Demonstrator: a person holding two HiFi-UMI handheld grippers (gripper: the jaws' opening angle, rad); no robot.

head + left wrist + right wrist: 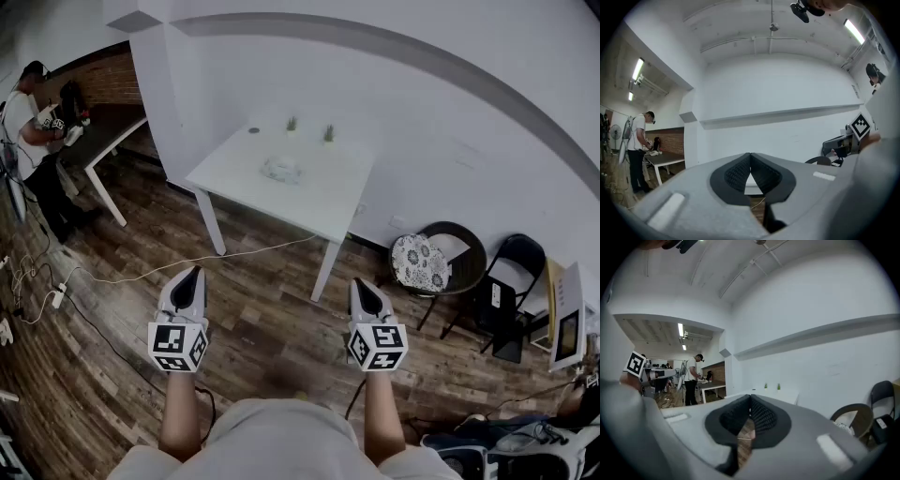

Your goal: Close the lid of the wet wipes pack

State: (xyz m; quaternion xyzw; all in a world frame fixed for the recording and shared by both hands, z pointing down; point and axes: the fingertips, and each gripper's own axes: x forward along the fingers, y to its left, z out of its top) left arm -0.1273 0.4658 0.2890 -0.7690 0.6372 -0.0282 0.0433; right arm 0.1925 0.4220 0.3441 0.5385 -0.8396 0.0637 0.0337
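Observation:
The wet wipes pack (281,170) lies near the middle of a white table (234,183) across the room; whether its lid is up is too small to tell. Both grippers are held level in front of the person, well short of the table. My left gripper (192,273) has its jaw tips together and holds nothing. My right gripper (362,284) is the same, shut and empty. In the left gripper view the tips (750,154) meet against the white wall. The right gripper view shows the closed tips (750,397) with the table (787,397) just beyond them.
Two small potted plants (328,133) stand at the table's far edge. A white cable (187,262) runs over the wooden floor below the table. A round wicker chair (436,258) and a black folding chair (511,281) stand to the right. A person (28,141) works at a dark table on the far left.

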